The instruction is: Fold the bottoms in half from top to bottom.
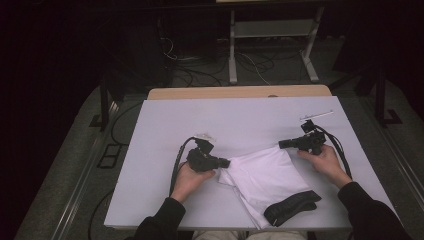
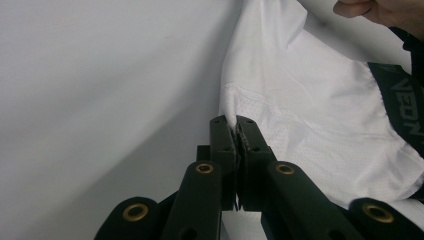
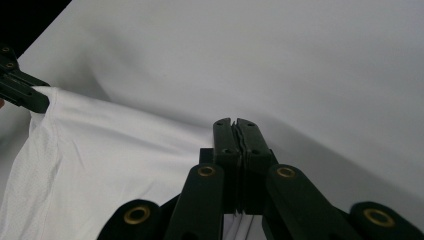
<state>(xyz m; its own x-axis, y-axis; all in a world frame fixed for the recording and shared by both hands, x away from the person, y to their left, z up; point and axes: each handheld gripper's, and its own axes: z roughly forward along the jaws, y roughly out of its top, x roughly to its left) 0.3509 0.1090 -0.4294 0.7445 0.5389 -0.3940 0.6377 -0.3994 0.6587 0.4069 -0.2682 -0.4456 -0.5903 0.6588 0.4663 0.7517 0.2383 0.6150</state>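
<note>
Worktop (image 1: pixel 165 125): white sheet over a wooden top.
Garment (image 1: pixel 265 175): white cloth with a black band (image 1: pixel 292 206), lying crumpled at the near middle of the worktop.
Left tongs (image 2: pixel 236 125): jaws together, pinching the garment's left edge.
Right tongs (image 3: pixel 235 125): jaws pressed together on the garment's far right corner; cloth shows beneath them.
Hands: left hand (image 1: pixel 187 180), right hand (image 1: pixel 325 161), each holding its tool.
</note>
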